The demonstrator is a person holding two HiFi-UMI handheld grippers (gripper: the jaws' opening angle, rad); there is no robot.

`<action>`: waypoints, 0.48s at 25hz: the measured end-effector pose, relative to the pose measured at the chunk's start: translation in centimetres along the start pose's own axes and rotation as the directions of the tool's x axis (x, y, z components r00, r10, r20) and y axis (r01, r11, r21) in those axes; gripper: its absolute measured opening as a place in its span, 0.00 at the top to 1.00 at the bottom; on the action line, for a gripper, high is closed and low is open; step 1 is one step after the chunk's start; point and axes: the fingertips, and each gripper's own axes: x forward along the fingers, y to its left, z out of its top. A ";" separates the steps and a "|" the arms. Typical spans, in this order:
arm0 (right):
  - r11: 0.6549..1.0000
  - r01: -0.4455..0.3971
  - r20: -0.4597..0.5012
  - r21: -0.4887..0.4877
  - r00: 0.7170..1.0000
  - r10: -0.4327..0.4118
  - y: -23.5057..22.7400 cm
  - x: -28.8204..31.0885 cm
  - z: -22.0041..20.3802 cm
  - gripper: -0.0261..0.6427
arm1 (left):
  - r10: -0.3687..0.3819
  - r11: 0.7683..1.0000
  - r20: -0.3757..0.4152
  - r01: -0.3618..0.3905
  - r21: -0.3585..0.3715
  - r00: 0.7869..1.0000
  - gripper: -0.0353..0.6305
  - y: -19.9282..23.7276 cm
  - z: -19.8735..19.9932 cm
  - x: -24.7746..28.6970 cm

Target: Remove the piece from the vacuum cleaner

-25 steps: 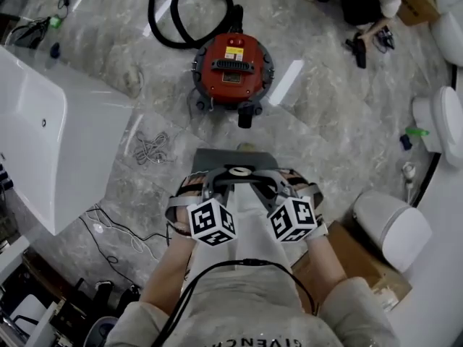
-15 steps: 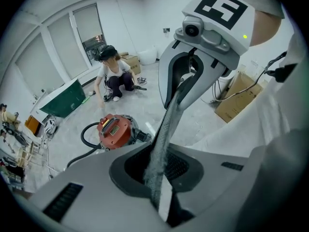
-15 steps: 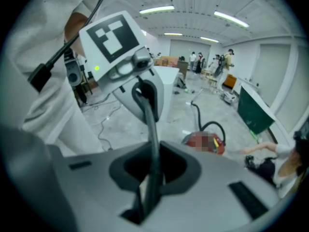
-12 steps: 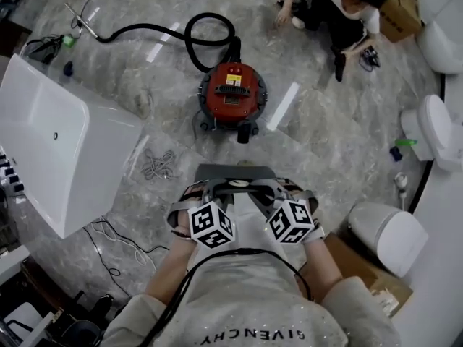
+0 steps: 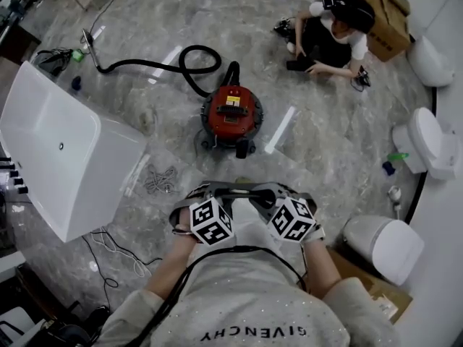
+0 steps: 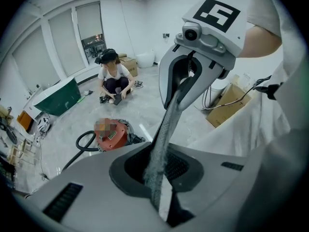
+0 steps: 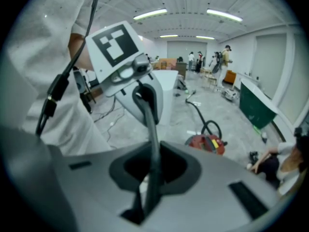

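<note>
As left gripper (image 6: pixel 161 203) and right gripper (image 7: pixel 145 201) clamp it, thin flat grey piece (image 6: pixel 163 134), speckled edge

1. Floor (image 5: pixel 325 143): polished grey veined stone, glossy, with bright reflections.
2. Vacuum cleaner (image 5: pixel 230 114), at 12 o'clock: glossy red shell with black plastic fittings; its hose (image 5: pixel 155 65) is matt black.
3. Bathtub (image 5: pixel 43 143), at 9 o'clock: smooth, glossy white.
4. Cardboard box (image 5: pixel 383 6), at 1 o'clock: matt brown.
5. Piece (image 6: pixel 161 144): grey, matt, speckled and rough-looking.
</note>
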 end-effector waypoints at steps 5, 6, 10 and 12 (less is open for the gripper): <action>1.000 0.012 -0.010 -0.003 1.000 -0.012 0.0 -0.6 1.0 0.90 | -0.019 1.000 0.004 0.019 -0.008 1.000 0.87 0.4 0.3 -1.0; 1.000 0.011 -0.010 -0.002 1.000 -0.011 -0.1 -0.6 1.1 0.90 | -0.023 1.000 0.004 0.023 -0.012 1.000 0.87 0.4 0.4 -1.1; 1.000 0.007 -0.008 -0.001 1.000 -0.007 -0.1 -1.0 1.4 0.90 | -0.035 0.999 0.002 0.035 -0.024 0.999 0.87 0.4 0.6 -1.5; 1.000 0.006 -0.011 -0.004 1.000 -0.006 -0.2 -1.1 1.6 0.90 | -0.039 0.999 0.001 0.039 -0.025 0.999 0.87 0.5 0.7 -1.6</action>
